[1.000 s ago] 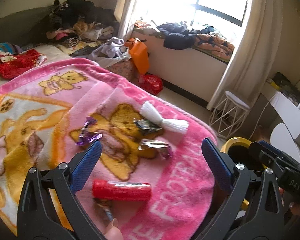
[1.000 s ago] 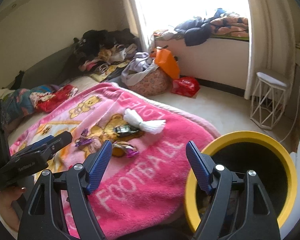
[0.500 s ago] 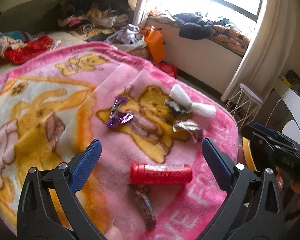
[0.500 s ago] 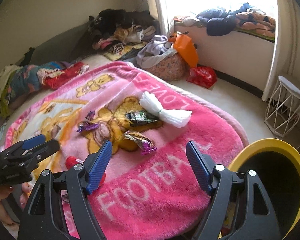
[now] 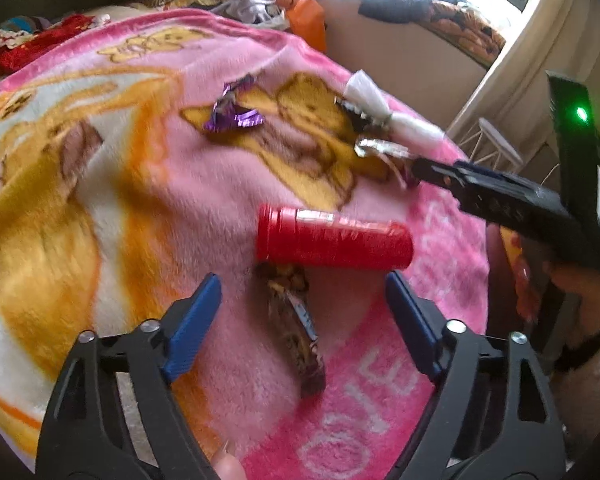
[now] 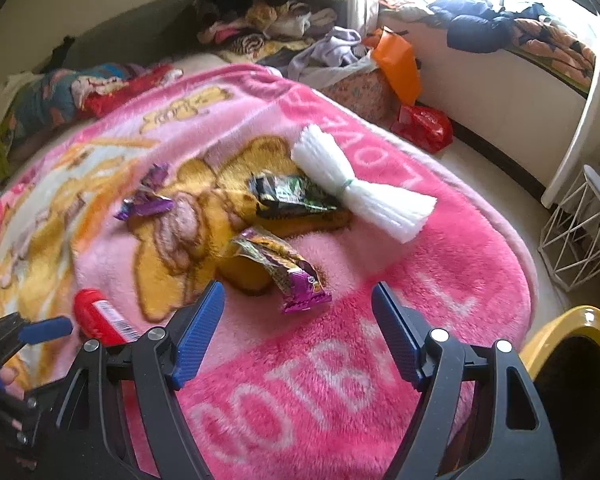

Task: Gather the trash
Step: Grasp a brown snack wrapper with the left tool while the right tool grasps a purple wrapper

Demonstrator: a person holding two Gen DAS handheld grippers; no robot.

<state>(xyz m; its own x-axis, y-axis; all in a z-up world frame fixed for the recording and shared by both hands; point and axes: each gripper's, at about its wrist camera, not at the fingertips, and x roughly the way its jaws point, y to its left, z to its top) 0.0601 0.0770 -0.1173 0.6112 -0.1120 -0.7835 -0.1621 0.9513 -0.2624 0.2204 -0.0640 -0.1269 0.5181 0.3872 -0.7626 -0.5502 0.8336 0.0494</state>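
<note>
The left gripper (image 5: 302, 312) hangs low over the pink blanket (image 5: 140, 184) with its blue-padded fingers (image 5: 192, 324) spread wide and nothing between them touching either pad. Directly in the gap lies a brown snack wrapper (image 5: 296, 328), stretched lengthwise away from the camera, and just past its far end a red cylindrical tube (image 5: 334, 238) lies on its side across the gripper's line, its far end touching or overlapping the wrapper's tip. Beyond the tube sit a crumpled purple foil wrapper (image 5: 232, 114) to the left and a silvery wrapper (image 5: 380, 148) to the right, with a white tied bundle (image 5: 374, 98) farther back near the blanket's edge. The right gripper (image 6: 298, 322) is likewise spread wide and empty, held above the blanket (image 6: 340, 380) where large white letters are printed. Just ahead of its fingertips lies a purple-and-gold wrapper (image 6: 284, 270), not touched by either pad (image 6: 198, 332). Farther on are a dark green wrapper (image 6: 292, 194), the white bundle (image 6: 360, 190) touching it, and the purple foil (image 6: 146, 200) off to the left. The red tube (image 6: 100, 318) shows at the lower left. A yellow-rimmed bin (image 6: 568, 324) stands at the lower right, beside the bed. A pile of clothes (image 6: 260, 12) lies at the far wall.
</note>
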